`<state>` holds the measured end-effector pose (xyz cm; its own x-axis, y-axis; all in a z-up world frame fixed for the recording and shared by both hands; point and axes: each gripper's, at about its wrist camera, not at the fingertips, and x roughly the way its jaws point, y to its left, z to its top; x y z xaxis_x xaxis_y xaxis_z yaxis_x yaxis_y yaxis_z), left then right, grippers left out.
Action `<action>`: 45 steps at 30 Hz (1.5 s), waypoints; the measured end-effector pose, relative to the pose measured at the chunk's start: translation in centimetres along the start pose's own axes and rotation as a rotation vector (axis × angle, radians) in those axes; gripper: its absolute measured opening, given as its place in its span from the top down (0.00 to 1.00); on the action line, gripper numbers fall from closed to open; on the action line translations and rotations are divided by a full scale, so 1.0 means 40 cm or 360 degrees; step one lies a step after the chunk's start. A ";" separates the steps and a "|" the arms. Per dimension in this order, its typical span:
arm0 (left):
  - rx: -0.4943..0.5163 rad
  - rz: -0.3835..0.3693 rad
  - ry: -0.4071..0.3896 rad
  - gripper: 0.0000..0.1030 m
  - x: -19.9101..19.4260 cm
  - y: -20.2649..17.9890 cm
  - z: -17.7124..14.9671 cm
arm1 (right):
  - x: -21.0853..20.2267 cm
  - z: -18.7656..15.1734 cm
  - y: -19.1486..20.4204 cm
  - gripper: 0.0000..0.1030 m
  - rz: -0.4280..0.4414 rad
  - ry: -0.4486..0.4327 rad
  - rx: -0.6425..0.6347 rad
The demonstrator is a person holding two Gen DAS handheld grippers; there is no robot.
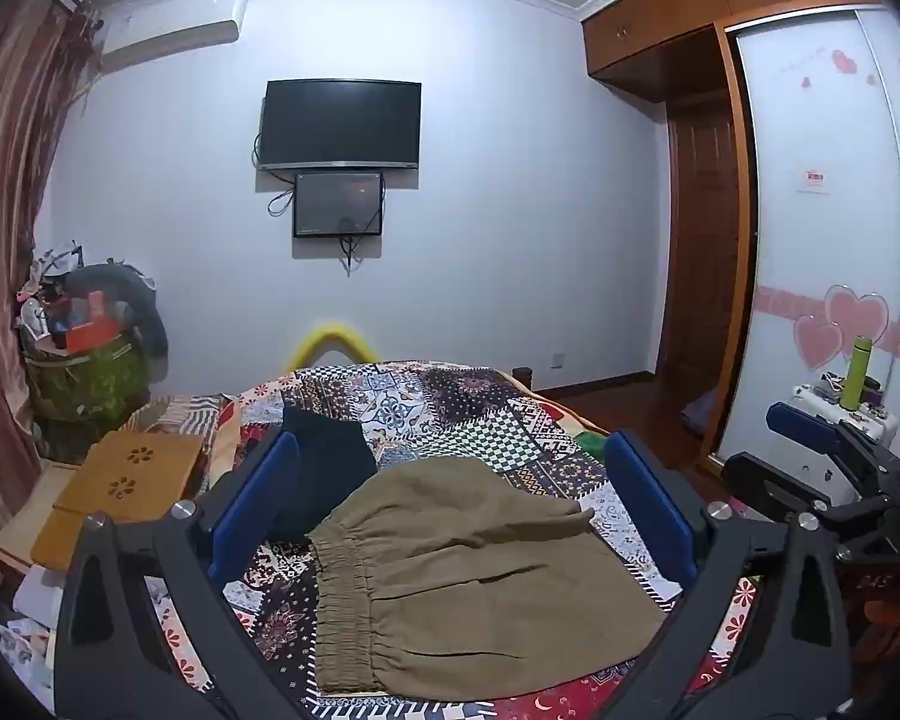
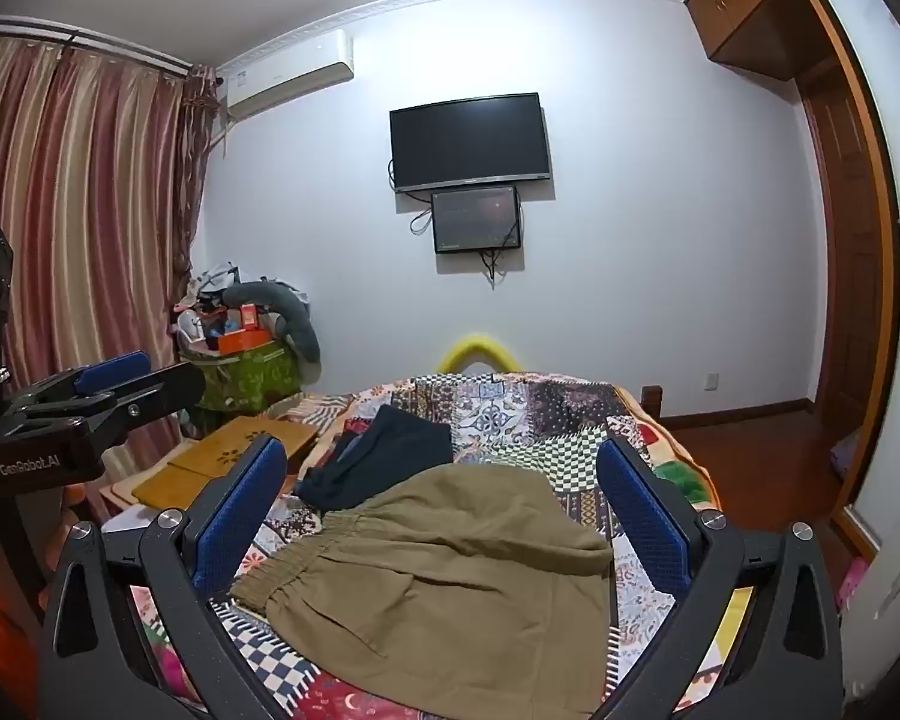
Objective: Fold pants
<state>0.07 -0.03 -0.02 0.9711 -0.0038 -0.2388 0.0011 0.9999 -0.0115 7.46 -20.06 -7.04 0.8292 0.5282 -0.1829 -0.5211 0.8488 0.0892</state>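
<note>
Your left gripper (image 1: 450, 501) and right gripper (image 2: 444, 507) hover above the folded olive pants (image 1: 468, 576), jaws spread wide.
Neither touches the pants; both point level across them.

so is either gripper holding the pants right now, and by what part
Nothing is held. The left gripper and right gripper are both open above the olive pants, which lie folded on the quilt.

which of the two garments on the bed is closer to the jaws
The olive pants with the elastic waistband, lying between both open grippers. The dark navy garment sits farther back on the patchwork bedspread, partly tucked under the olive pair.
</note>
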 end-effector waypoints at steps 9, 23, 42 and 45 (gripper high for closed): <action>0.0001 0.0006 0.0016 0.00 0.008 -0.006 0.011 | 0.001 -0.001 -0.005 0.00 0.0002 0.0002 -0.0004; -0.0009 0.0005 0.0015 0.00 0.018 -0.005 -0.012 | 0.001 -0.018 -0.001 0.00 -0.0014 0.0002 0.0007; -0.0009 0.0010 0.0017 0.00 0.024 -0.002 -0.010 | 0.004 -0.012 -0.015 0.00 -0.0027 0.0008 0.0036; -0.0008 0.0011 0.0015 0.00 0.025 -0.003 -0.012 | 0.004 -0.012 -0.017 0.00 -0.0029 0.0009 0.0038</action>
<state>0.92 -0.17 -0.71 0.9688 0.0032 -0.2478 -0.0071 0.9999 -0.0147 7.85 -20.56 -7.60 0.8373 0.5125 -0.1902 -0.5008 0.8587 0.1089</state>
